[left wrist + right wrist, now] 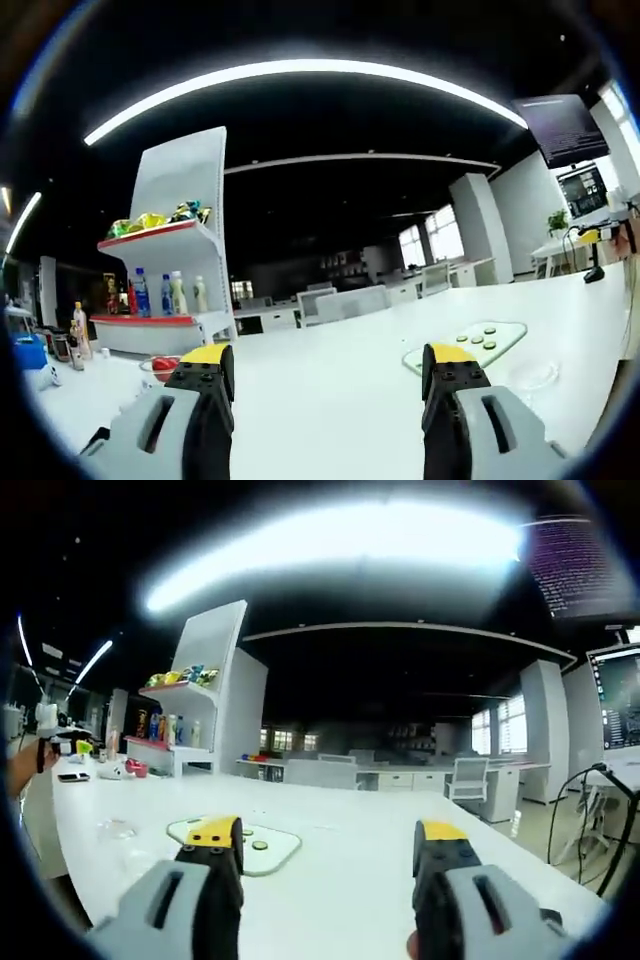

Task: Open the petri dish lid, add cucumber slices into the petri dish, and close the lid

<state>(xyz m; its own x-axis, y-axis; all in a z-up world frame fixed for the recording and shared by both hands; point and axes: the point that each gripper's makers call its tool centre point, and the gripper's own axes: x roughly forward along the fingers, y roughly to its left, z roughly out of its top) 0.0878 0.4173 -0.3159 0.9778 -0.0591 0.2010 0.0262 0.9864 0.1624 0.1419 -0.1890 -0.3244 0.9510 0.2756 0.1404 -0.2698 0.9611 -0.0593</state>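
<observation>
Both grey, yellow-tipped grippers, left (327, 372) and right (328, 847), are held released and empty above a white table (330, 400). Green cucumber slices (478, 338) are seen on a pale cutting board (505, 337), a faint clear petri dish (533, 375) just beside it. A white snack-and-bottle shelf (178, 250) is seen behind; bottle labels cannot be read.

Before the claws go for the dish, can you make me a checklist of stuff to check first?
1. Left claw open with nothing in it: ok.
2. Right claw open with nothing in it: ok.
3. Cucumber slices ready on the cutting board: ok.
4. Petri dish in sight on the table, beside the board: ok.
5. Lid on or off the dish: cannot tell, it is clear and small.
6. Bare table between claws and dish: ok.
</observation>
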